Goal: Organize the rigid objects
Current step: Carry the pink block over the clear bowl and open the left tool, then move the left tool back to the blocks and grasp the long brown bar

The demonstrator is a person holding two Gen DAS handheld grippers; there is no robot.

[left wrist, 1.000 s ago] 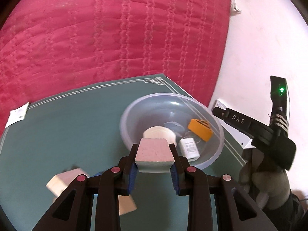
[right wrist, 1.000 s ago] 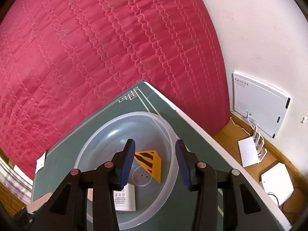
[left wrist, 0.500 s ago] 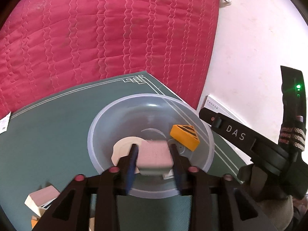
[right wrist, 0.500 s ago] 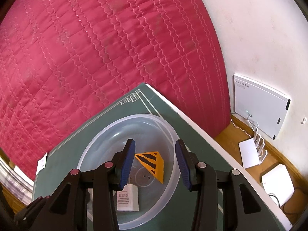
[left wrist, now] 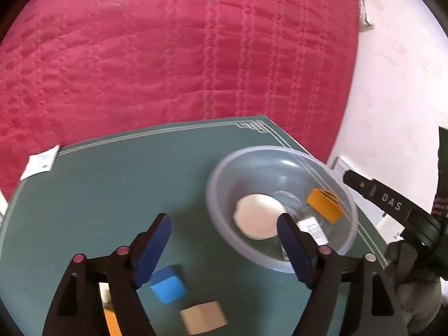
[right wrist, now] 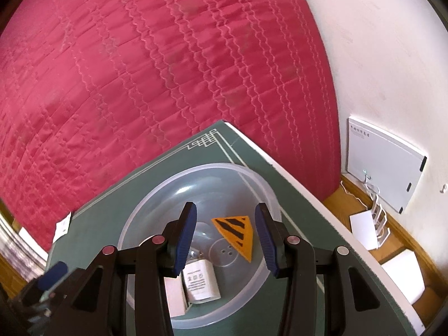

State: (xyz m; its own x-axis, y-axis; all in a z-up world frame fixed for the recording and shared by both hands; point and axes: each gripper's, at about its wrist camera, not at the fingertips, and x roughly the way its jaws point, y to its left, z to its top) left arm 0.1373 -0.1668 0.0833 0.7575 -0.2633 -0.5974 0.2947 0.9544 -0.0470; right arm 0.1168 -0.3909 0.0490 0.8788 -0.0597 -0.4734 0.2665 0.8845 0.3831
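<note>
Nearest the left gripper (left wrist: 224, 231), whose jaws have just been opening and now stand wide with nothing between them, a blue cube (left wrist: 168, 284) and a tan block (left wrist: 203, 320) lie on the green mat (left wrist: 112, 193), short of the bowl (left wrist: 221, 187). Inside the bowl sit a pale disc (left wrist: 259, 219), a white adapter (right wrist: 201, 282) and an orange wedge (right wrist: 235, 233). The right gripper (right wrist: 225, 235) hangs over the bowl, jaws parted, empty. Behind the bowl spreads a red quilt (right wrist: 168, 70). Only the right view shows the wooden floor (right wrist: 403, 238) and a white panel (right wrist: 383, 165) against the wall.
</note>
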